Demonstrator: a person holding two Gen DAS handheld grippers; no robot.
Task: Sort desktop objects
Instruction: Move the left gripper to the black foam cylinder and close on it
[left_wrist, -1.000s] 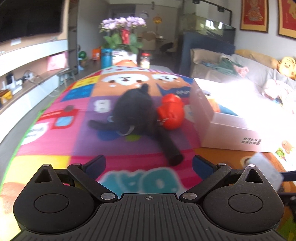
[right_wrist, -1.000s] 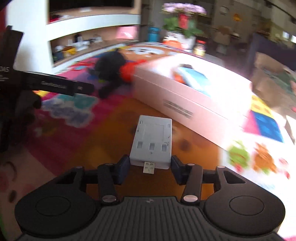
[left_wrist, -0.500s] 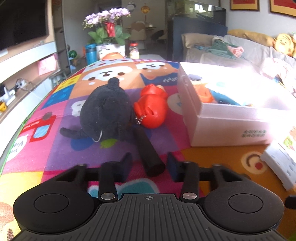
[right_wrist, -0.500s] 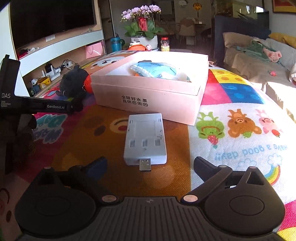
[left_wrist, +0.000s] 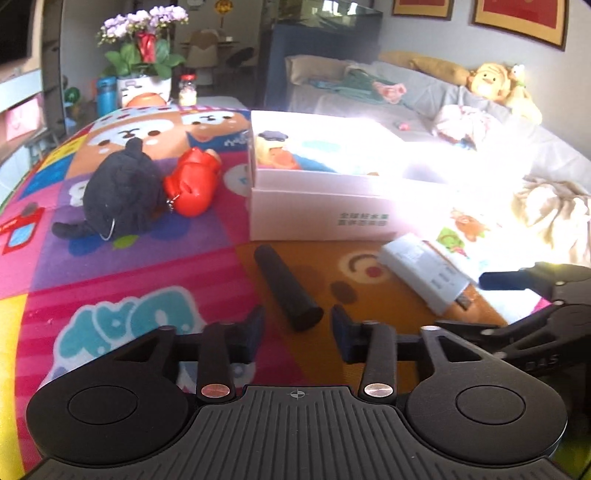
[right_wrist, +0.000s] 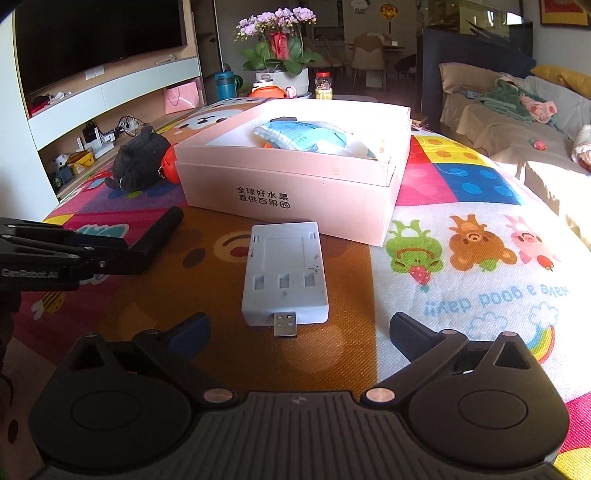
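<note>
Since a second ago my right gripper (right_wrist: 299, 332) has let go of the grey USB charger (right_wrist: 286, 277) at frame centre, before the pink box (right_wrist: 288, 192). Its jaws gape wide, empty. My left gripper (left_wrist: 297, 330), half-open, brackets the black cylinder (left_wrist: 286, 286) without clamping. I fear that round tube rolling away if one finger nudges it first.

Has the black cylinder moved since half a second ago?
Yes. The black cylinder now lies in front of the white box, no longer against the black plush.
</note>
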